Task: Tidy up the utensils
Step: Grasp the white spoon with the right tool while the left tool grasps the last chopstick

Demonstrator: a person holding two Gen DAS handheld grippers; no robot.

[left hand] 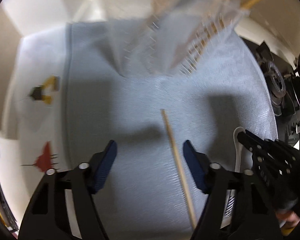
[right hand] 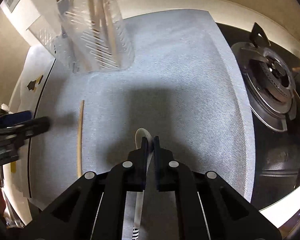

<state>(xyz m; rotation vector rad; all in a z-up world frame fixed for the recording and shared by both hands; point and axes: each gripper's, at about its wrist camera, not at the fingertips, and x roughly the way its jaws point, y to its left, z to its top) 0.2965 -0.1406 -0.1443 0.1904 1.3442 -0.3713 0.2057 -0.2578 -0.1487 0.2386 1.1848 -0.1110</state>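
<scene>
A single wooden chopstick [left hand: 178, 160] lies on the pale blue cloth [left hand: 142, 104]. My left gripper [left hand: 150, 160] is open just above it, the stick running between the blue pads [left hand: 108, 164] nearer the right one. My right gripper [right hand: 149, 140] is shut on a white spoon [right hand: 143, 135], its striped handle trailing back under the jaws; it shows at the right of the left wrist view [left hand: 238, 136]. The chopstick also shows in the right wrist view [right hand: 80, 138]. A clear slotted utensil holder [right hand: 94, 34] with wooden utensils stands at the cloth's far side.
A gas stove burner [right hand: 270, 88] on a black hob sits to the right of the cloth. White paper with yellow and red printed shapes [left hand: 44, 92] lies left of the cloth. A wall runs behind the holder.
</scene>
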